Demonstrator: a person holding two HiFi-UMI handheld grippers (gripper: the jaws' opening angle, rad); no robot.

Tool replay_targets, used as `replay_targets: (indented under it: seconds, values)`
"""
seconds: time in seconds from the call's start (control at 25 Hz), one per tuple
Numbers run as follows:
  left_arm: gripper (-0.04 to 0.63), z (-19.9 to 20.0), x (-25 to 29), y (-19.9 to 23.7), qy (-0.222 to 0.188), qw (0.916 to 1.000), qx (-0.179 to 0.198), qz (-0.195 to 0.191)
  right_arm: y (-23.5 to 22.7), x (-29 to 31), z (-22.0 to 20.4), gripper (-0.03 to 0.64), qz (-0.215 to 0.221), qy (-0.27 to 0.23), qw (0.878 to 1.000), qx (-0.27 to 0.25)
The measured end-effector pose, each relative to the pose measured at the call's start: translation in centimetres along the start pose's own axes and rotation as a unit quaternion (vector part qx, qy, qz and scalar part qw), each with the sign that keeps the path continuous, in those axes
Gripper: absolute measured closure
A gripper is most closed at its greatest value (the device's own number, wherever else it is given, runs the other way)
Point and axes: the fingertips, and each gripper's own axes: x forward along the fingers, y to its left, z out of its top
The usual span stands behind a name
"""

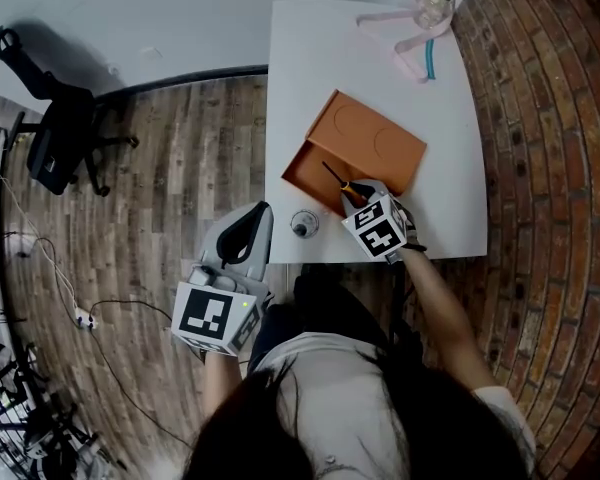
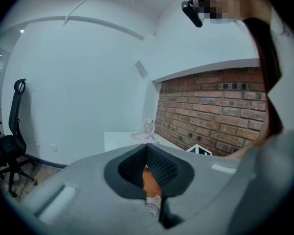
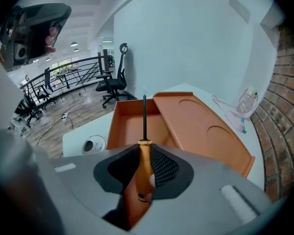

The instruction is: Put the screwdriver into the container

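Observation:
An orange container [image 1: 372, 140] lies on the white table [image 1: 320, 48], with an open compartment [image 3: 132, 126] at its left and a flat lid part [image 3: 201, 131] at its right. My right gripper [image 1: 358, 190] [image 3: 146, 148] is shut on the screwdriver [image 3: 141, 180] by its orange handle. The black shaft [image 1: 332, 173] [image 3: 144, 114] points over the open compartment's near edge. My left gripper [image 1: 263, 210] [image 2: 147, 147] hangs shut and empty off the table's front left corner, apart from everything.
A small tape roll [image 1: 302, 225] [image 3: 94, 145] lies near the table's front edge, left of the container. A glass jar with ribbon [image 1: 432, 6] [image 3: 247, 101] sits at the far end. A brick wall [image 1: 540, 118] runs along the right; an office chair [image 1: 60, 138] stands far left.

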Motion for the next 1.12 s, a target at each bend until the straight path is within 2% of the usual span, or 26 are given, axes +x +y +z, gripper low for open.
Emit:
replay_targets:
  seconds: [0.2, 0.36, 0.6, 1.12]
  values:
    - [0.594, -0.4, 0.3, -0.3, 0.008, 1.0, 0.001, -0.004, 0.2, 0.9, -0.2, 0.537, 0.009, 0.031, 0.999, -0.008]
    - [0.594, -1.0, 0.3, -0.2, 0.019, 0.9998, 0.005, -0.005, 0.1, 1.5, -0.3, 0.537, 0.017, 0.04, 0.999, 0.0]
    - [0.594, -0.3, 0.2, 0.1, 0.005, 1.0, 0.0, 0.0, 0.3, 2.3, -0.4, 0.536, 0.025, 0.06, 0.998, 0.0]
    - [0.594, -1.6, -0.4, 0.8, 0.021, 0.9997, -0.005, 0.006, 0.4, 3.8, -0.6, 0.535, 0.032, 0.082, 0.996, 0.004]
